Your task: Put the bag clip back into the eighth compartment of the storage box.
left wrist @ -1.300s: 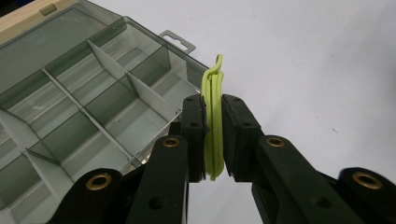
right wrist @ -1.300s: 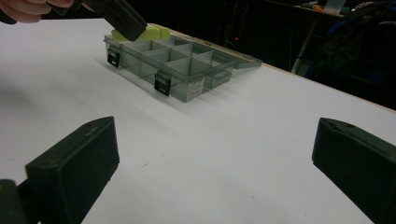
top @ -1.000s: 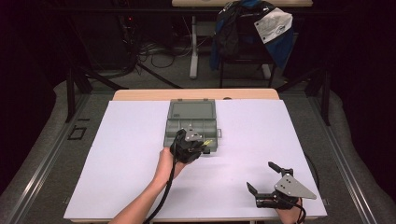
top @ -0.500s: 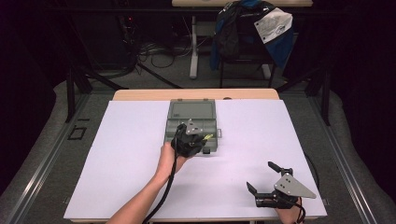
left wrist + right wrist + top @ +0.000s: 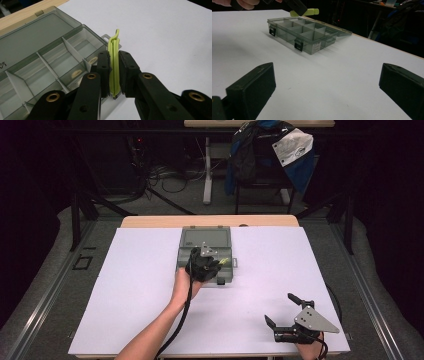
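The left tongs [image 5: 114,75] clamp a yellow-green clip [image 5: 114,65] above the open compartment box [image 5: 50,67]. The right tongs [image 5: 324,95] gape wide, empty, on the table [image 5: 135,295].

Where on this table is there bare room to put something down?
The white table lies bare left of the compartment box, and to its right, up to the right hand-held gripper. It is crowded at the box, where the left hand-held gripper holds a yellow-green strip.
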`<state>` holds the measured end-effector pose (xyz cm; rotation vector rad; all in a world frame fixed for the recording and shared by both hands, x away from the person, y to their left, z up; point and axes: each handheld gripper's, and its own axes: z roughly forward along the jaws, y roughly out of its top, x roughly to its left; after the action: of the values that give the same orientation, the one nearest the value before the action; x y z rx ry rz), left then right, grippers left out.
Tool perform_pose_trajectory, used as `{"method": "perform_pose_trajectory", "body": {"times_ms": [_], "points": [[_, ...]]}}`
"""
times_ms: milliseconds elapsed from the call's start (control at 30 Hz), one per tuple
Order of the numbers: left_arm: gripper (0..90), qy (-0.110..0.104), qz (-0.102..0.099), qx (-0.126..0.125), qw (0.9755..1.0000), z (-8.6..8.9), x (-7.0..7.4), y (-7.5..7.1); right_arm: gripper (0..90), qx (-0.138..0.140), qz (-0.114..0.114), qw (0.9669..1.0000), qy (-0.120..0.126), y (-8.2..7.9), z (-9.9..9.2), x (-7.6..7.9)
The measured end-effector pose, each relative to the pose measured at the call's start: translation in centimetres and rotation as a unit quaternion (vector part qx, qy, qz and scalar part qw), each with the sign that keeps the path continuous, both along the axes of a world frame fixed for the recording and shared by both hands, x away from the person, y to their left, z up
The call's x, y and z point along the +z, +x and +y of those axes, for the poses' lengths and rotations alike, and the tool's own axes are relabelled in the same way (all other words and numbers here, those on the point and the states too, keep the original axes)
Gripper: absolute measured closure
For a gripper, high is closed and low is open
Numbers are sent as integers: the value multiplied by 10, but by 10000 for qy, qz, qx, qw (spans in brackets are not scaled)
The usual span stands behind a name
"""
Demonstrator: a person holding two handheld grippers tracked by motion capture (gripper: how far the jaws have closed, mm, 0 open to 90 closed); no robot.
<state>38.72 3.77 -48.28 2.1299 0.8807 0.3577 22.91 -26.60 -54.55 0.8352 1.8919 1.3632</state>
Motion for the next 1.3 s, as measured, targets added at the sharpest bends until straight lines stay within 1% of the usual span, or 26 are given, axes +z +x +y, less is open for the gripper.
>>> {"method": "perform_pose_trajectory", "body": {"times_ms": [233, 467, 700, 900, 1300], "points": [[797, -133, 83, 175, 9997, -2, -1, 7, 1, -2, -9, 10000, -8, 0, 0, 0], [797, -197, 131, 221, 9995, -7, -3, 11, 1, 5, -8, 10000, -2, 0, 0, 0], [797, -210, 139, 271, 9993, -10, -4, 14, 1, 15, -14, 10000, -5, 0, 0, 0], [797, -208, 160, 292, 9992, -16, -8, 14, 2, 6, -28, 10000, -10, -2, -2, 2], [798, -237, 178, 372, 9989, -18, -12, 17, 1, 14, -37, 10000, -6, -2, -2, 2]]}}
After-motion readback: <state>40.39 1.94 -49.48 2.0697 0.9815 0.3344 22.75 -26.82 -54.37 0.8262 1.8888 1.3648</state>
